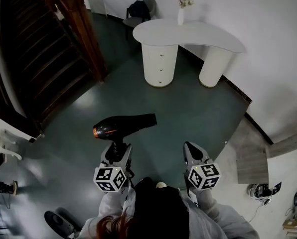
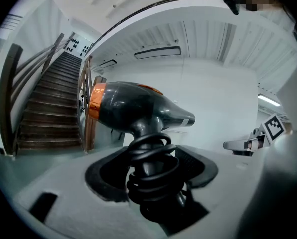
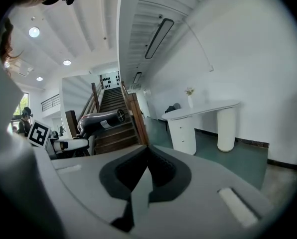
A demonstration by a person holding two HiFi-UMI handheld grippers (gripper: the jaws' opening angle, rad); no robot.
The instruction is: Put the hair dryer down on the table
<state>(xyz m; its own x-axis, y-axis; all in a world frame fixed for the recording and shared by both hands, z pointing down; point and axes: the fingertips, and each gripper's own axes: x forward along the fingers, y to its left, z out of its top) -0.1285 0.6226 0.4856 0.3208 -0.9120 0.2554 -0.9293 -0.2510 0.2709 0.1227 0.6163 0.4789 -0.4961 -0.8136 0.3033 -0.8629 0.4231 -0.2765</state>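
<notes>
A black hair dryer (image 1: 123, 125) with an orange band at its rear hangs in the air over the teal floor, nozzle pointing right. My left gripper (image 1: 117, 151) is shut on its handle, where the black cord (image 2: 151, 156) is coiled around it. The left gripper view shows the dryer body (image 2: 133, 106) just above the jaws. My right gripper (image 1: 191, 151) is beside it to the right, shut and holding nothing, its jaws meeting (image 3: 147, 151). The white curved table (image 1: 188, 34) stands a few steps ahead, well away from both grippers.
A small white vase (image 1: 182, 9) sits at the table's back edge. A chair with a dark bag (image 1: 138, 11) is behind the table. A dark wooden staircase (image 1: 34, 49) rises on the left. Cables and gear (image 1: 263, 189) lie on the floor at lower right.
</notes>
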